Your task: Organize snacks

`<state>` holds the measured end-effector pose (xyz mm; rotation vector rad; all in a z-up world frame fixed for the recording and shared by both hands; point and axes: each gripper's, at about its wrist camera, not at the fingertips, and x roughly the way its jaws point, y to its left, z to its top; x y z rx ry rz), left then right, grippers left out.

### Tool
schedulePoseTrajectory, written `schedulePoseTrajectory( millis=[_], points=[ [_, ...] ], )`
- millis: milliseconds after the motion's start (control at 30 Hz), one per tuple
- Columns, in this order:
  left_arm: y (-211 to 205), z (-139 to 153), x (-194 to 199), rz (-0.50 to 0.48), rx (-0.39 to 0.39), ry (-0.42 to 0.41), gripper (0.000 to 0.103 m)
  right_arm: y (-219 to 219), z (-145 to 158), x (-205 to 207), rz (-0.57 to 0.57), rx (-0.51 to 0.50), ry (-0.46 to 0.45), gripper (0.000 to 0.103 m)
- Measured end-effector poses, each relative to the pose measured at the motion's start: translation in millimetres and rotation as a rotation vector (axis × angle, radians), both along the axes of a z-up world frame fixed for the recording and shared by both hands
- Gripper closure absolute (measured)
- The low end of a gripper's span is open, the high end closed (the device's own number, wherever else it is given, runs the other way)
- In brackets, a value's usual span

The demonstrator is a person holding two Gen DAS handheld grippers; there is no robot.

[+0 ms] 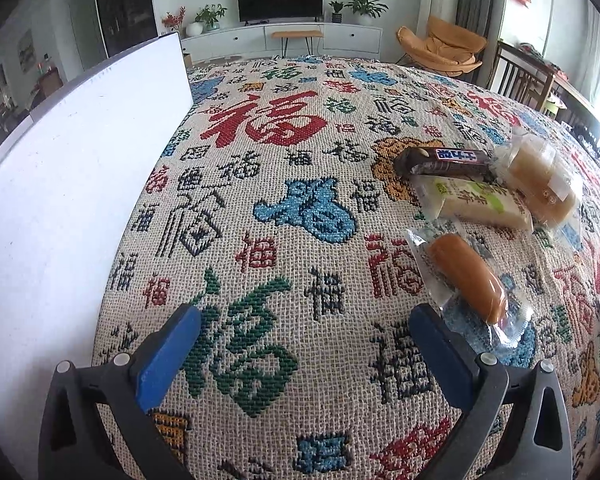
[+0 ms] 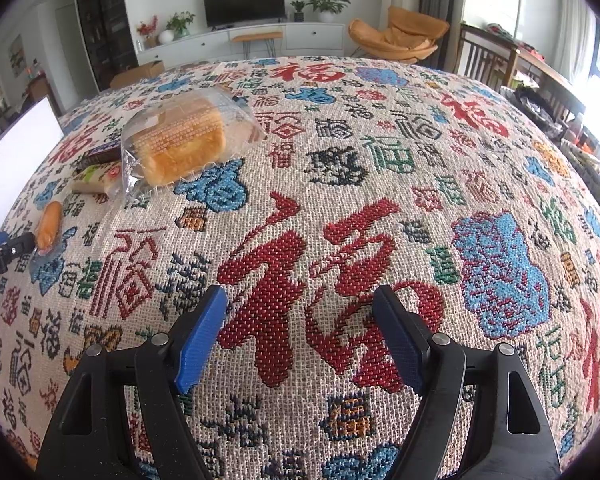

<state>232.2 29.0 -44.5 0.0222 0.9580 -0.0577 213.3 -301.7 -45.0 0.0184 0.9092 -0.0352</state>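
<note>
Both grippers, the left gripper and the right gripper, stand wide open and hold nothing. Just beside the left one lies a wrapped sausage on the cloth-covered counter; it looks light and slippery, so its firm middle seems best to grip. Further away lie a chocolate bar, a wrapped cake and soft bagged bread, while the white box hides its inside.

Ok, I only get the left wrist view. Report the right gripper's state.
Observer: The right gripper is open and empty, above bare tablecloth.
Operator: Say where the bread pack lies from it.
Observer: The bread pack lies ahead and to its left, well clear of the jaws.
Operator: Now describe my left gripper from that side.
Observer: The left gripper has a fingertip beside the near end of the sausage; whether it touches, I cannot tell.
</note>
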Motion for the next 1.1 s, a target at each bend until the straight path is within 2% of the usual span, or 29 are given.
schedulePoseTrajectory(
  millis=[1100],
  points=[
    [-0.1,-0.7,-0.1,0.000,-0.002,-0.001,0.000,2.4,-1.0,0.3,0.001,-0.008,0.003,0.022]
  ],
)
